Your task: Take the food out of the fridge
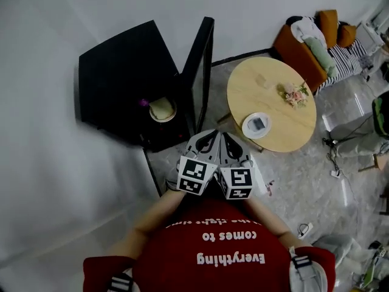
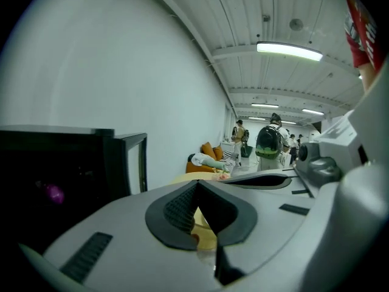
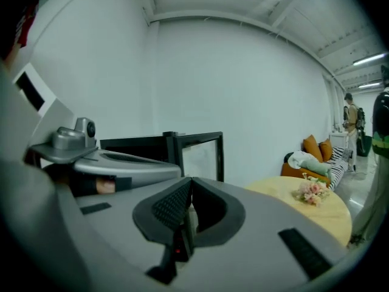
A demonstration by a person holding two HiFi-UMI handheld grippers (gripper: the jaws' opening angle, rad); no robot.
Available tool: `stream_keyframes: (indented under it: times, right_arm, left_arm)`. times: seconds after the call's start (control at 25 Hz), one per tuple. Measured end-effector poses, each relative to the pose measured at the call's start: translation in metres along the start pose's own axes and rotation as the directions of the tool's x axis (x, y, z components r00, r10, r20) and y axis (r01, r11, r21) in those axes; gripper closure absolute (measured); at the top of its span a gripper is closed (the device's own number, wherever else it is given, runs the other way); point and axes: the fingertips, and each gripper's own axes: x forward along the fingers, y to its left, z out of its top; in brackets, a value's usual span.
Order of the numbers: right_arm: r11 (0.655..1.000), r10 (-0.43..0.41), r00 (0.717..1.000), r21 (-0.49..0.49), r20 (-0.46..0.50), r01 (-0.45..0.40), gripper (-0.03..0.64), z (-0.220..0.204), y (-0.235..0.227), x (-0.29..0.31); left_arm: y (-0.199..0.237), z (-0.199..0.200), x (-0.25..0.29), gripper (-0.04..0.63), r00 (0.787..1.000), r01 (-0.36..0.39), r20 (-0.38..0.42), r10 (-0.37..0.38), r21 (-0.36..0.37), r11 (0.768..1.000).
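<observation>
The left gripper [image 1: 205, 140] and the right gripper [image 1: 226, 143] were held side by side, just ahead of the person's red shirt [image 1: 213, 242] and close to the front of the fridge [image 1: 118, 72]. The left jaws were seen pressed together with nothing between them. The right jaws were likewise closed on nothing. The black fridge was set against a white wall [image 1: 55, 29], with its door [image 1: 201, 66] swung open. Inside it, a round bowl of pale yellow food [image 1: 162, 109] was placed on a shelf, well apart from both grippers, with a small purple item [image 1: 143, 103] just beside it. To the right of the fridge, a round wooden surface [image 1: 276, 135] was seen, carrying a bunch of flowers [image 1: 294, 93] and a white dish [image 1: 258, 125]. An orange sofa [image 1: 296, 50] was visible beyond it.
</observation>
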Motion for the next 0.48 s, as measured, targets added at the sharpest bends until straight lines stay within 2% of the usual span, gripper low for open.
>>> stream_keyframes:
  times: [0.12,0.24,0.48]
  right_arm:
    - [0.995,0.091,0.996,-0.028,-0.016,-0.091,0.606,-0.003,0.03,0.014]
    - [0.981,0.181,0.983,-0.062,-0.032,-0.183,0.606,-0.006,0.062,0.028]
    - [0.937,0.334,0.94,-0.086,-0.064,-0.339,0.606,-0.007,0.117,0.045]
  left_arm:
    - [0.025,-0.01,-0.021,0.588,0.998,-0.069,0.005,0.069,-0.062,0.996]
    - [0.05,-0.022,-0.043,0.589,0.988,-0.156,-0.004,0.156,-0.094,0.983]
    - [0.083,-0.05,-0.085,0.588,0.951,-0.309,-0.045,0.306,-0.211,0.928]
